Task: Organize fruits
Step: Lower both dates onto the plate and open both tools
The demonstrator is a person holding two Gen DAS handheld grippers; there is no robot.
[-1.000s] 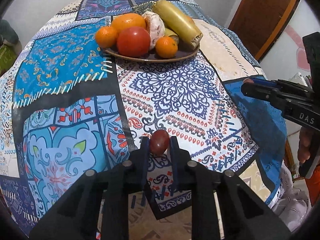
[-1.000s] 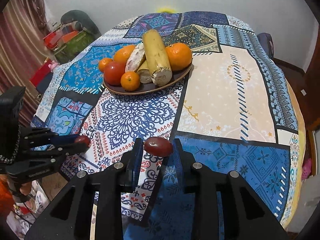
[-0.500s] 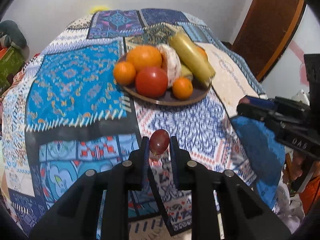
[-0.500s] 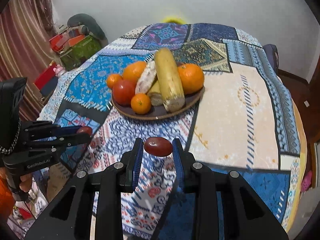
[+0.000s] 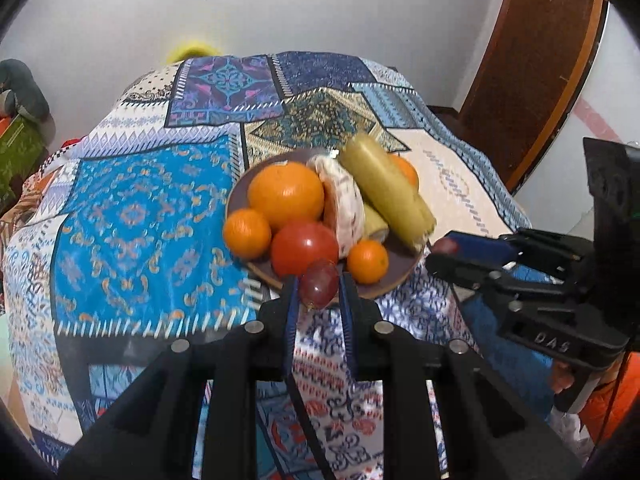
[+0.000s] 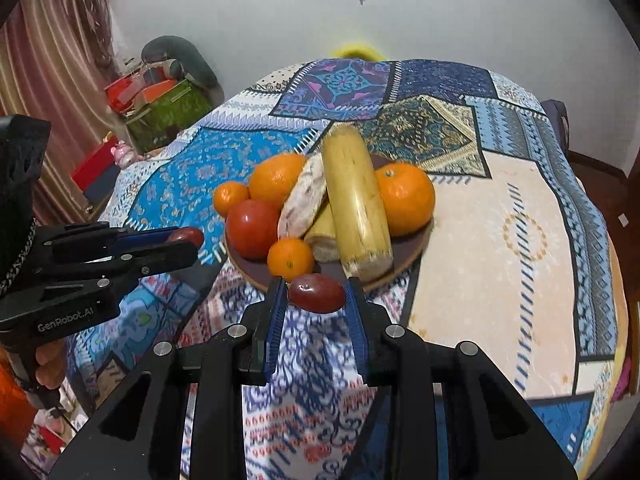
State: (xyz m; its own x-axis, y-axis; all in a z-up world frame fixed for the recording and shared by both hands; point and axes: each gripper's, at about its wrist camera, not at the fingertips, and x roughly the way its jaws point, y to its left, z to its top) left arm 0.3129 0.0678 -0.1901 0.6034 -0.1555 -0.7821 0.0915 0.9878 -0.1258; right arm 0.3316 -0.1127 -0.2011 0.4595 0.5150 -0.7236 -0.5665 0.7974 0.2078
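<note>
Each gripper clamps one small red fruit at its fingertips, clear of the cloth [image 6: 500,240], so both can be carried to the plate [image 6: 416,248] already heaped with oranges, a tomato and bananas. The left gripper [image 5: 319,292] pinches a roundish grape [image 5: 319,289] over the plate's near rim. The right gripper [image 6: 316,294] grips an oval date [image 6: 316,293] across its ends, long axis lying sideways between the pads.

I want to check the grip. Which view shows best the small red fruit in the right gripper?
The right wrist view: the small red fruit sits whole between the fingers. The left wrist view shows only its tip at the side.
</note>
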